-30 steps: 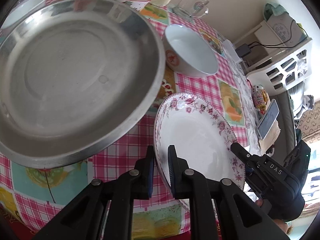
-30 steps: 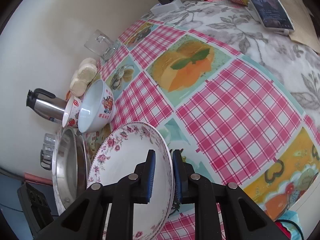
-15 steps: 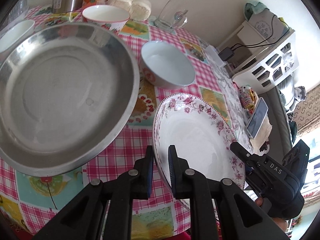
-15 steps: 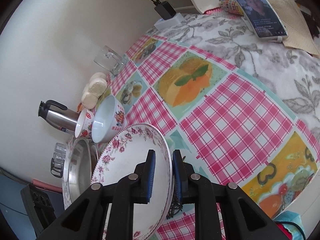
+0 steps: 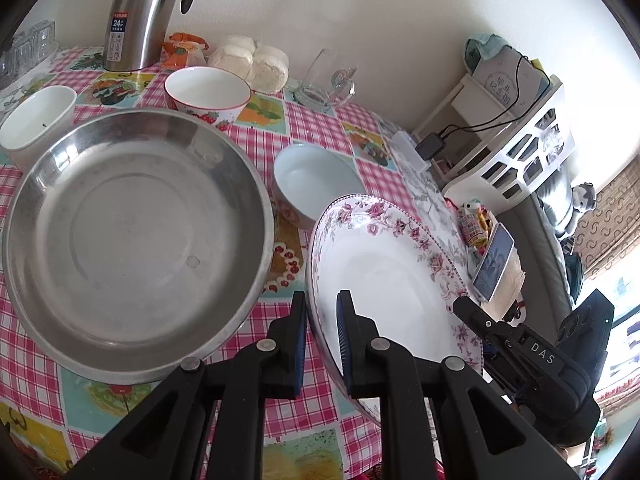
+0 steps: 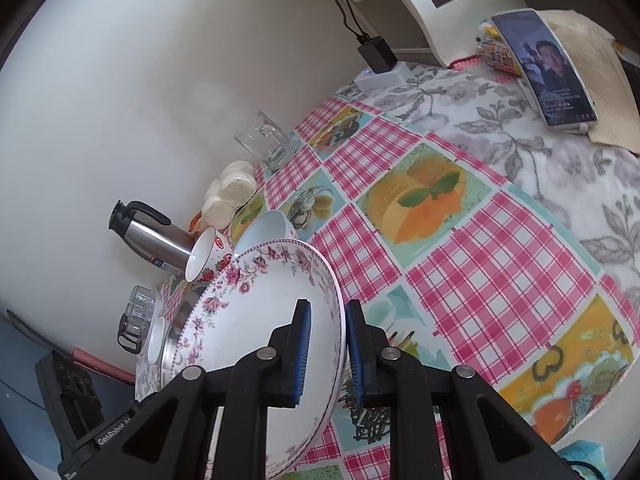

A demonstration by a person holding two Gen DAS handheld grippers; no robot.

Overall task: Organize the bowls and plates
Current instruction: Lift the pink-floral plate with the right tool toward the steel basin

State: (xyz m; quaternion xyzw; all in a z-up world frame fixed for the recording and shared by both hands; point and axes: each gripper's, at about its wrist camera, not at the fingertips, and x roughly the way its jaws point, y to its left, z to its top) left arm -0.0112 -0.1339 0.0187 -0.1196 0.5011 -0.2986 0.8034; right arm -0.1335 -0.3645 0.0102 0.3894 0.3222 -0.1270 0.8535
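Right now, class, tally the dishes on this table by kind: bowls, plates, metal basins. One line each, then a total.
Bowls: 3
Floral plate: 1
Steel basin: 1
Total: 5

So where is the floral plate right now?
In the left wrist view the floral plate sits lower right, gripped at opposite rims by the left gripper and right gripper, beside the steel basin.
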